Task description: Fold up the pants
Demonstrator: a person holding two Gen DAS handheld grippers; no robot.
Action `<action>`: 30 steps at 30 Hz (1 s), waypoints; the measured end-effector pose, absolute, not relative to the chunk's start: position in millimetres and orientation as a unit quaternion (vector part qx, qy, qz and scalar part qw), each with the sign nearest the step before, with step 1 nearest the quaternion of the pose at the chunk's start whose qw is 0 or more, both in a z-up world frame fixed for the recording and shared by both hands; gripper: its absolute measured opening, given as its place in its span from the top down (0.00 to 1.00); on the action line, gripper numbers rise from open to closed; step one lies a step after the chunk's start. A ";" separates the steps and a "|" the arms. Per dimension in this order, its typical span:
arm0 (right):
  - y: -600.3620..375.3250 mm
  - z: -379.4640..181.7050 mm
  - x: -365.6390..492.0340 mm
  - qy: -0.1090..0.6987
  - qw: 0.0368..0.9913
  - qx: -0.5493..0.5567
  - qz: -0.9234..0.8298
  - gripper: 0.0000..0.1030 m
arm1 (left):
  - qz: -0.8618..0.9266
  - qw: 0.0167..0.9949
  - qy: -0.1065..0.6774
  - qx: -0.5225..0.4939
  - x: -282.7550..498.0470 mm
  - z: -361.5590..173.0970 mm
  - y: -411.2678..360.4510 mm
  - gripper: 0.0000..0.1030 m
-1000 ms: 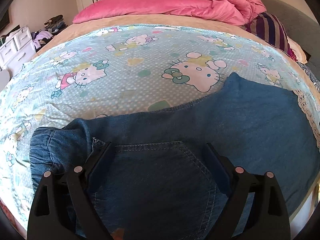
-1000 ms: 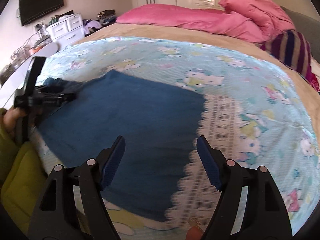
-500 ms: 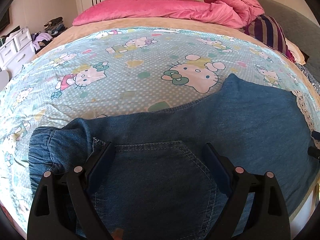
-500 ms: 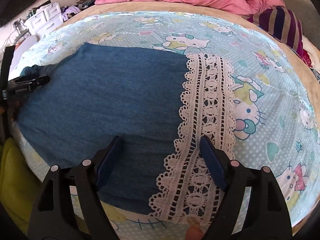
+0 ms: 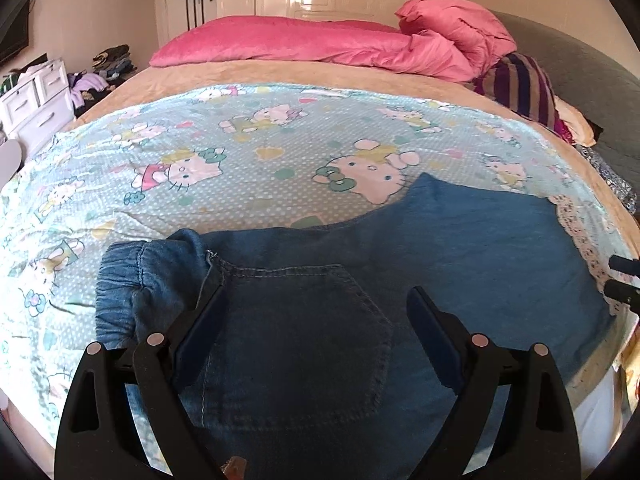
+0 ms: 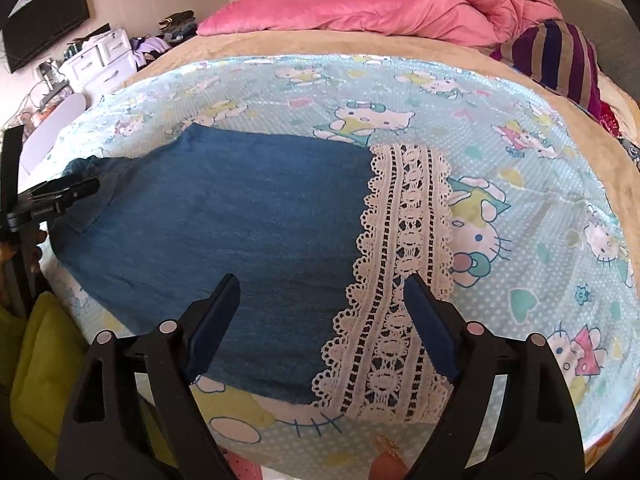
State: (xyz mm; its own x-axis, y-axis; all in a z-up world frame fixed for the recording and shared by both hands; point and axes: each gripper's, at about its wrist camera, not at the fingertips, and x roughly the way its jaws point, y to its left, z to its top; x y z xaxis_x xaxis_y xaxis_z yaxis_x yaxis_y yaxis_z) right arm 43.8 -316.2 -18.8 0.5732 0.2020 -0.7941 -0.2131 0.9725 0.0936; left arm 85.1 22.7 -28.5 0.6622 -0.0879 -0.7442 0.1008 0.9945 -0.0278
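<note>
Right gripper (image 6: 318,308), jaws spread and holding nothing, has come down low over the white crocheted lace hem (image 6: 404,264) of the blue denim pants (image 6: 240,220), framing the near edge for a pinch. Left gripper (image 5: 316,316), equally unclenched, still hovers over the stitched back pocket (image 5: 308,332) beside the gathered elastic waistband (image 5: 136,276). Soft, matte denim lies flat on the cartoon-cat printed sheet (image 5: 240,160).

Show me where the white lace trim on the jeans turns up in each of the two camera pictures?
Left wrist view: the white lace trim runs along the far right edge, at the end of the jeans.
Right wrist view: it fills the lower middle, between the open right gripper fingers.
Shared landmark: the pink quilt at the top.
</note>
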 end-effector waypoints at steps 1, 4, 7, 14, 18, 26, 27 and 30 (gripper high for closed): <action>-316.1 -16.7 42.6 0.444 0.888 -0.006 0.116 0.22 | -0.054 0.913 0.404 0.011 82.2 -25.7 20.6 0.13; -316.4 -10.5 38.9 0.435 0.893 -0.005 0.115 0.20 | -0.058 0.916 0.396 0.017 75.3 -19.4 16.6 0.13; -318.5 -5.3 36.7 0.427 0.897 0.002 0.111 0.17 | -0.060 0.917 0.394 0.015 70.0 -14.7 14.1 0.13; -325.3 3.6 32.4 0.411 0.906 0.014 0.096 0.14 | -0.077 0.913 0.400 0.005 58.8 -9.6 3.9 0.13; -331.6 10.0 28.8 0.396 0.913 0.026 0.088 0.12 | -0.083 0.915 0.394 0.018 52.7 -4.0 -7.7 0.13; -343.6 15.3 23.2 0.384 0.919 0.039 0.080 0.11 | -0.106 0.914 0.391 0.026 45.2 5.0 -26.9 0.13; -344.6 14.6 22.3 0.384 0.919 0.041 0.080 0.11 | -0.106 0.914 0.391 0.031 44.6 5.2 -30.0 0.13; -349.6 13.0 19.8 0.384 0.919 0.045 0.079 0.11 | -0.109 0.912 0.393 0.040 44.1 4.9 -38.2 0.13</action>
State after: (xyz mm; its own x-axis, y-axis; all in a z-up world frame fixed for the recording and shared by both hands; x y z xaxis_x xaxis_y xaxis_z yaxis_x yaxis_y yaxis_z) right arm 19.8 -349.6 13.0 0.6924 0.1793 -0.6989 -0.1096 0.9835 0.1438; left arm 44.1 -38.2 4.9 0.6674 -0.1681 -0.7255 0.2307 0.9729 -0.0132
